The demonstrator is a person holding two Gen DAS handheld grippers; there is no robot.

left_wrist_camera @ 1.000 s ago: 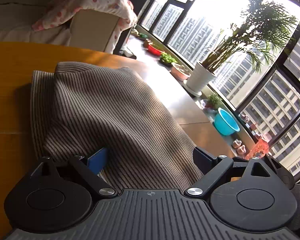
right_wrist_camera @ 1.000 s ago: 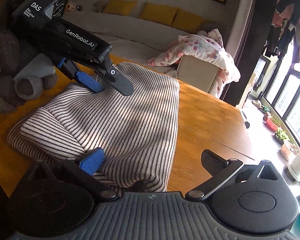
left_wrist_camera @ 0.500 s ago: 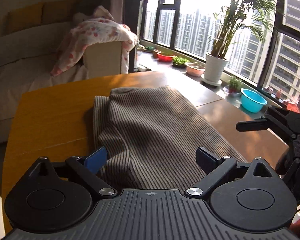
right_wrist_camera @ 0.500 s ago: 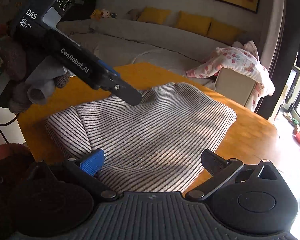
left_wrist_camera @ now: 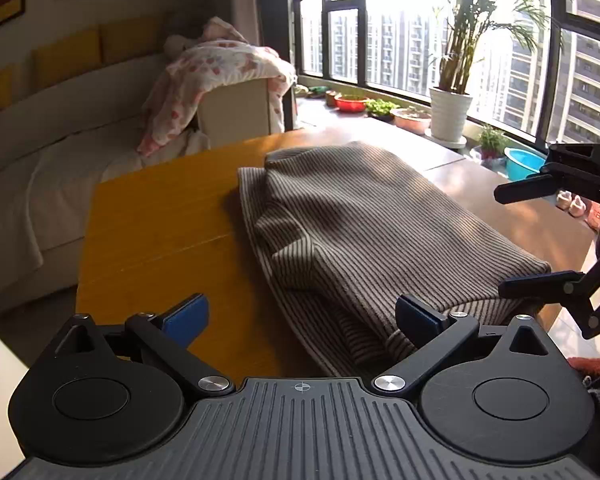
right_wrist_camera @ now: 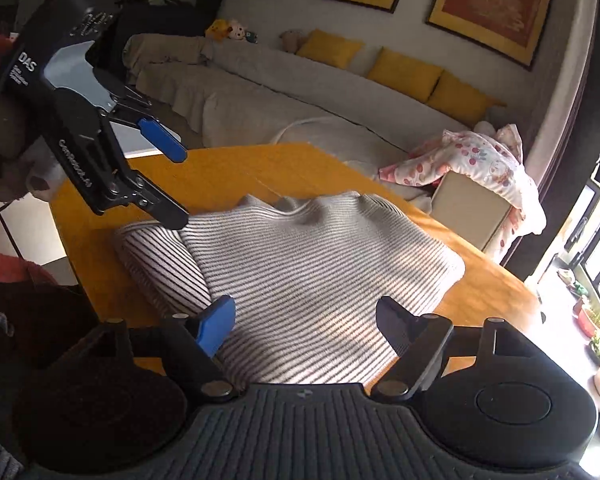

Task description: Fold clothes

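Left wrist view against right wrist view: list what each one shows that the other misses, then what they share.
Only the left wrist view shows the tall potted palm, the blue basin and the towers outside the window.

Only the right wrist view shows the framed pictures, the yellow cushions along the sofa and the soft toys.

Both show the striped sweater folded on the orange table, the floral blanket, and each other's tongs: the left tongs opening, the right tongs closing, neither holding cloth.
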